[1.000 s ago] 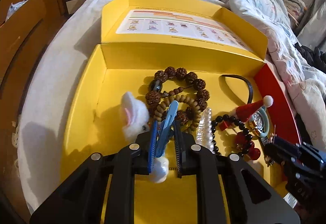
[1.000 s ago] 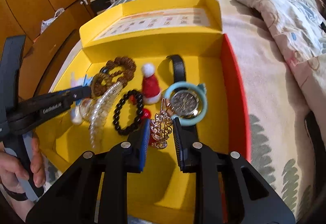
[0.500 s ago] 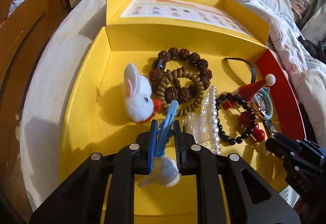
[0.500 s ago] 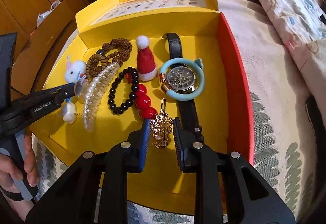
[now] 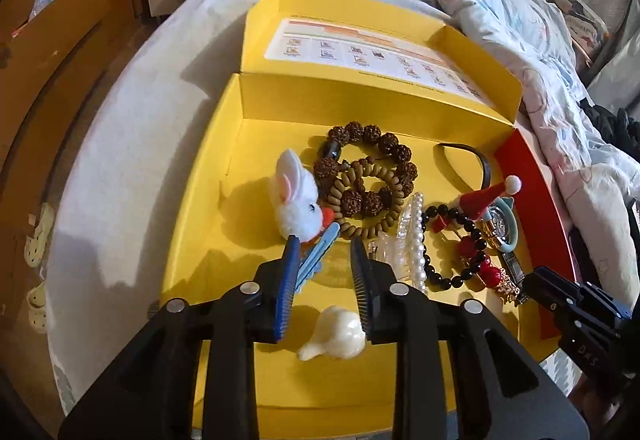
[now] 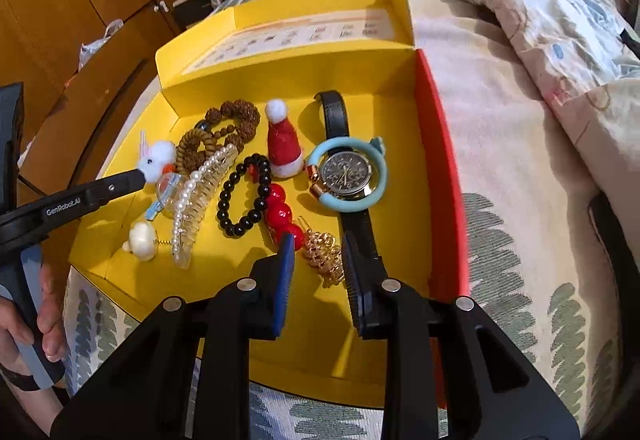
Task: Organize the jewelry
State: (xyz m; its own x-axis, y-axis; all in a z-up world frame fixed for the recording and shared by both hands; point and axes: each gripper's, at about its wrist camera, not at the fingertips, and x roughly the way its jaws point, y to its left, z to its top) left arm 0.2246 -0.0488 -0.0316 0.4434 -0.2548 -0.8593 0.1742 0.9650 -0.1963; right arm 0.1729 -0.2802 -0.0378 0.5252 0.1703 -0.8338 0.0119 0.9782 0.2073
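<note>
A yellow box (image 5: 200, 240) (image 6: 400, 88) on the bed holds the jewelry. My left gripper (image 5: 325, 246) is open; a blue hair clip (image 5: 316, 256) lies between its fingers, resting against the left one, next to a white rabbit clip (image 5: 296, 200). A white charm (image 5: 340, 334) lies below the jaws. My right gripper (image 6: 316, 246) is open around a gold brooch (image 6: 326, 256) lying on the box floor. Brown bead bracelets (image 5: 368, 176), a pearl claw clip (image 6: 196, 200), a black and red bead bracelet (image 6: 256, 196), a Santa hat clip (image 6: 282, 144) and a watch (image 6: 348, 176) lie in the box.
The box lid (image 5: 360, 52) stands open at the back, a red side wall (image 6: 444, 168) on the right. Rumpled bedding (image 5: 500, 0) lies behind and to the right. Wooden cabinets (image 6: 80, 0) stand on the left. A hand (image 6: 36, 320) holds the left gripper.
Both grippers have opened: the left let go of the blue hair clip, the right let go of the gold brooch. Both have drawn back a little from the box's middle.
</note>
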